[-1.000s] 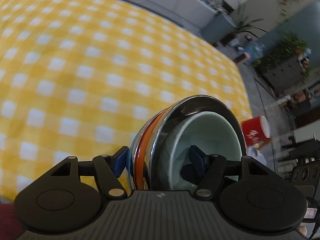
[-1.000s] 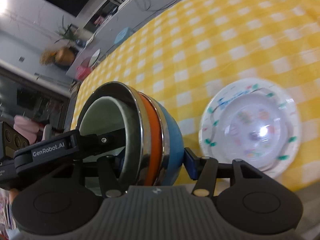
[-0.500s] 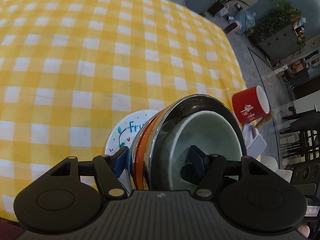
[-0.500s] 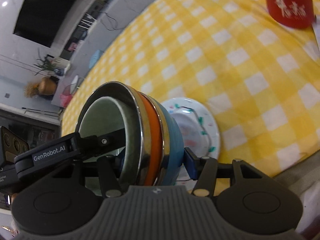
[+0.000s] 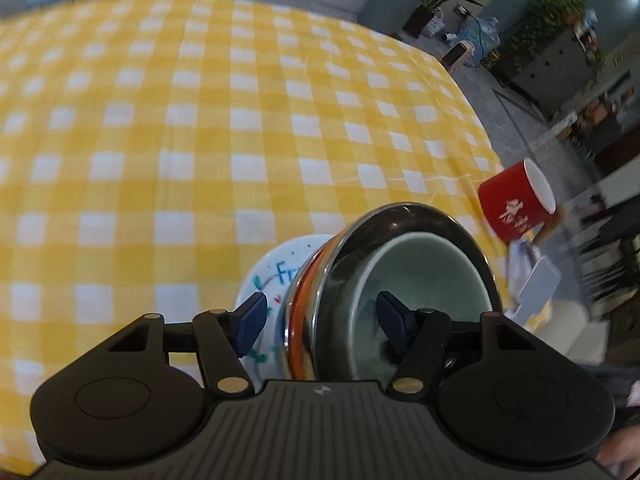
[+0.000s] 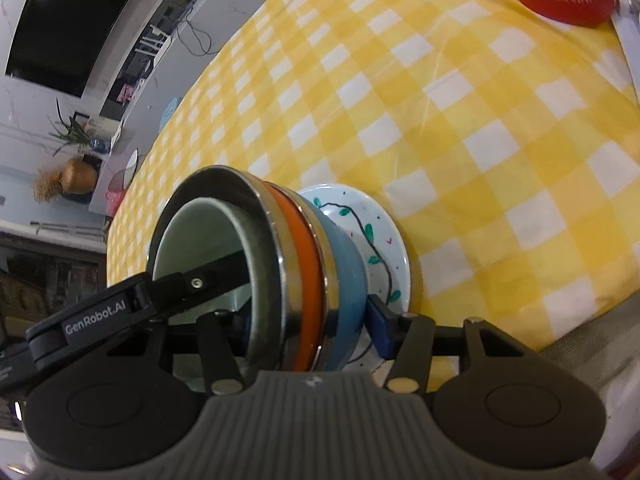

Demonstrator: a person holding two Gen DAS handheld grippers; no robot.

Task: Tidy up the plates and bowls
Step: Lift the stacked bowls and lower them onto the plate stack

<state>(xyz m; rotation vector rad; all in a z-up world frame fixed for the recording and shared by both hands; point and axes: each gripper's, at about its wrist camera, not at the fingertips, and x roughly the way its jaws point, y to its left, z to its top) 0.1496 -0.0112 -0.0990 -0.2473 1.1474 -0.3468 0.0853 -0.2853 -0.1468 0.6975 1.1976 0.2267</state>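
Both tongs are on the same nested bowl stack [image 5: 392,292], one from each side.

Left gripper [image 5: 320,318]: jaws fairly wide. One blue pad sits inside the innermost pale green bowl [image 5: 420,280]. The other pad [image 5: 250,322] hangs outside the stack's base with a visible gap to it. No squeeze there, so it reads as slack around the stack.

Right gripper [image 6: 312,320]: jaws at a middling width. Its outer pad [image 6: 378,330] is pressed against the blue outer bowl [image 6: 346,280]; its inner finger is mostly hidden behind the rim inside the green bowl. It reads as clamped across the stack wall.

Stack order from outside in: blue, steel, orange, steel, green. It is tilted on its side, base against the white painted plate [image 6: 380,240], which lies on the yellow checked tablecloth [image 5: 160,140] near the table edge. A red mug [image 5: 516,200] stands well apart.
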